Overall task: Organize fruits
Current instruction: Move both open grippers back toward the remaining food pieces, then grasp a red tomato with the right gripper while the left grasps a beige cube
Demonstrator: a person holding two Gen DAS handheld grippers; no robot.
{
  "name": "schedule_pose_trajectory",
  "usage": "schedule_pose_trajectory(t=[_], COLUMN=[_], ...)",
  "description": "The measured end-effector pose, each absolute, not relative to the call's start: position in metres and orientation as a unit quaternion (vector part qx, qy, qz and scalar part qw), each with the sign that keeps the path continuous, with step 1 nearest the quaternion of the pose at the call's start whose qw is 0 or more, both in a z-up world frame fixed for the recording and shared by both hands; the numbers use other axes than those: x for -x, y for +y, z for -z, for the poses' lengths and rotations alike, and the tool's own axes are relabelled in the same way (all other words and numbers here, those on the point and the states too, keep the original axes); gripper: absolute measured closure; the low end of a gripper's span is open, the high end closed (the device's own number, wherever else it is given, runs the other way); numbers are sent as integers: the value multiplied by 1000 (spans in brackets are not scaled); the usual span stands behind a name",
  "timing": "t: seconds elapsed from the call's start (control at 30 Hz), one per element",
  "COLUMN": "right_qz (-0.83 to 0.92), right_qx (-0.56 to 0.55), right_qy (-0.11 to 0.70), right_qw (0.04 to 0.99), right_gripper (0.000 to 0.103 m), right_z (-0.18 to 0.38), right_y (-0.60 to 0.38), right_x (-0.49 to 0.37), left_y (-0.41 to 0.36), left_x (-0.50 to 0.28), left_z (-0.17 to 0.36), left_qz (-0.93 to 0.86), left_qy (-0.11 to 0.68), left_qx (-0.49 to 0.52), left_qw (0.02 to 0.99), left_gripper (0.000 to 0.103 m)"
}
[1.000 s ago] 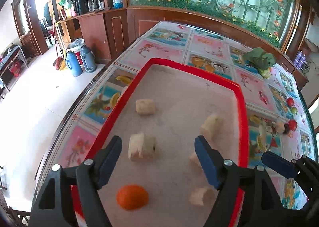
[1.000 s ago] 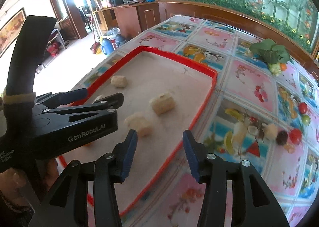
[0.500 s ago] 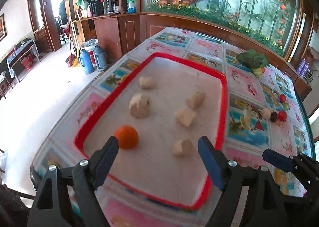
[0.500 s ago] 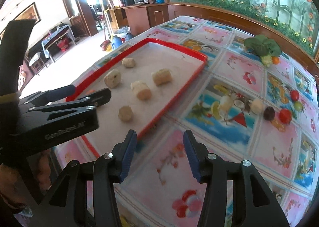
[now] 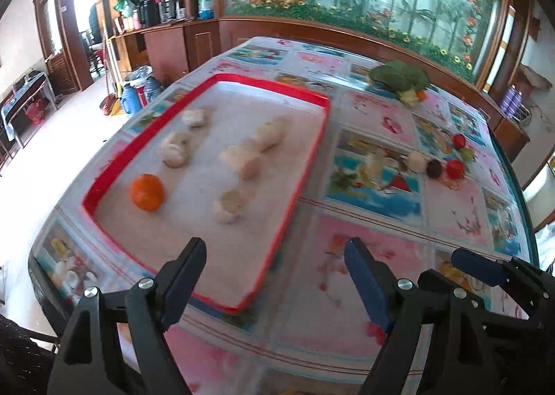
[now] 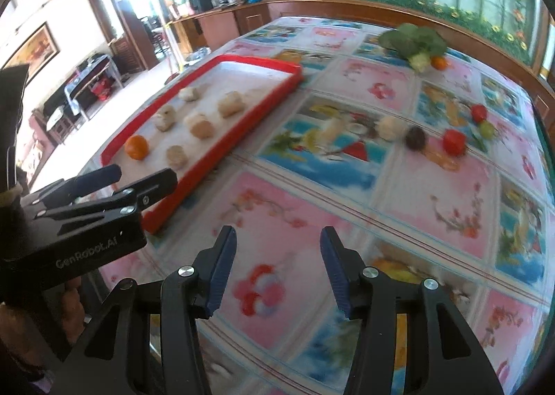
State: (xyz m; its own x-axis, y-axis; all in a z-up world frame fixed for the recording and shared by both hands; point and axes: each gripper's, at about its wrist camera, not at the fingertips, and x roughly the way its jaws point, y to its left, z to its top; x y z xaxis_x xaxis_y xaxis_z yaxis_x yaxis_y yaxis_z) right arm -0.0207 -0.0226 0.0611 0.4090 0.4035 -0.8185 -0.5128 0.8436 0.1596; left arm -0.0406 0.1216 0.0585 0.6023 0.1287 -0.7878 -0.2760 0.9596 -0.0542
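A red-rimmed tray (image 5: 308, 166) lies on the left part of the table. It holds an orange (image 5: 146, 192) and several pale peeled pieces (image 5: 229, 206). My left gripper (image 5: 274, 249) hangs open and empty above the tray's near right corner. My right gripper (image 6: 277, 235) is open with nothing between its pads, above the pink flowered cloth to the right of the tray. Loose on the cloth further right lie a white ball (image 6: 390, 127), a dark fruit (image 6: 415, 138), two red fruits (image 6: 453, 142) and a green one (image 6: 486, 129).
A green leafy vegetable (image 6: 412, 39) with a small orange (image 6: 438, 62) beside it sits at the table's far side, near the wooden ledge. The table's left edge (image 5: 45, 235) drops to the floor, where thermos jugs (image 5: 133, 98) stand. The left gripper (image 6: 142, 174) shows beside the right one.
Both grippers have drawn back and to the right, off the tray. The tray now sits smaller and further left in both views. The left jaws stand a little wider.
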Motion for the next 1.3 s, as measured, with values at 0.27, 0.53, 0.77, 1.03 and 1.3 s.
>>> schedule_pose_trajectory(t=[0.27,0.53,0.77,1.03,1.3], right_qz=[-237,-193,-172,-163,-172], right_qx=[26,0,-23,-39,12], right_qy=[471,474,462,477,473], right_qw=[849,859,870,863,864], right_gripper=[53,53,52,51,59], right_z=[-60,-57,-56,-31,-16], right_y=[-76,-123,-148,-146,-130], right_x=[12,-9,-63,-134,-151], left_y=[74,39,27,28,21], left_x=[23,-15,-54,-83,-107], left_z=[-52,-44,-38,-34,-35], left_qz=[-75,-43,-32,-14,21], left_qy=[446,465,474,482,485], left_qx=[65,42,17,2,-7], left_qw=[890,883,880,876,874], left_gripper=[19,19,18,18,18])
